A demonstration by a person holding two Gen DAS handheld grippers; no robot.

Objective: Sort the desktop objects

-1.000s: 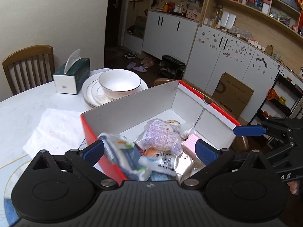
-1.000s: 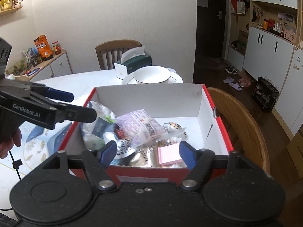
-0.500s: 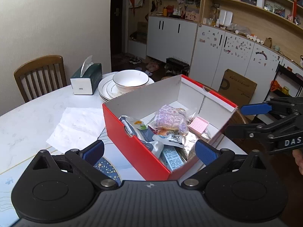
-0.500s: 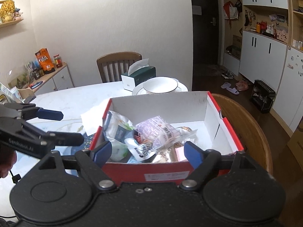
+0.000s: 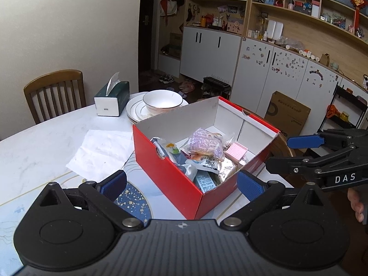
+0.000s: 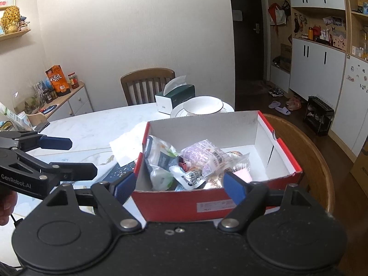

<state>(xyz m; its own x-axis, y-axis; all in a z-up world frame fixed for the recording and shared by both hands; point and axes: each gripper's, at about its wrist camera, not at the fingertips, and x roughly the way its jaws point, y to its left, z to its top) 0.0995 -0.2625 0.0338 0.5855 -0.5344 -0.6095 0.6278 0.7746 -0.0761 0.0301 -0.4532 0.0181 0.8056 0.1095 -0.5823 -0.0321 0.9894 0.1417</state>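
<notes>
Both grippers have drawn back from the red cardboard box with the white inside (image 5: 174,179), which filled more of each view a moment ago. I now see my left gripper (image 5: 181,182) with its blue pads spread wide and nothing between them, hanging short of the box's near corner. My right gripper (image 6: 178,184) is likewise released, jaws wide, in front of the box's labelled end wall, not touching it.

Inside the box lie the sorted things, heaped against the end nearest me: a clear bag with purple print (image 5: 204,141) on top, a pink ridged block (image 5: 235,153) just beside it, a white and green pouch (image 6: 161,158) against the left wall, and a silver foil packet (image 5: 226,169) under them. The far half of the box floor is bare.

Left of the box, a sheet of white paper (image 5: 101,151) lies flat on the white marbled worktop (image 5: 39,147). Behind the box stand a white bowl on stacked white plates (image 5: 162,101) and a dark green tissue box (image 5: 111,101).
</notes>
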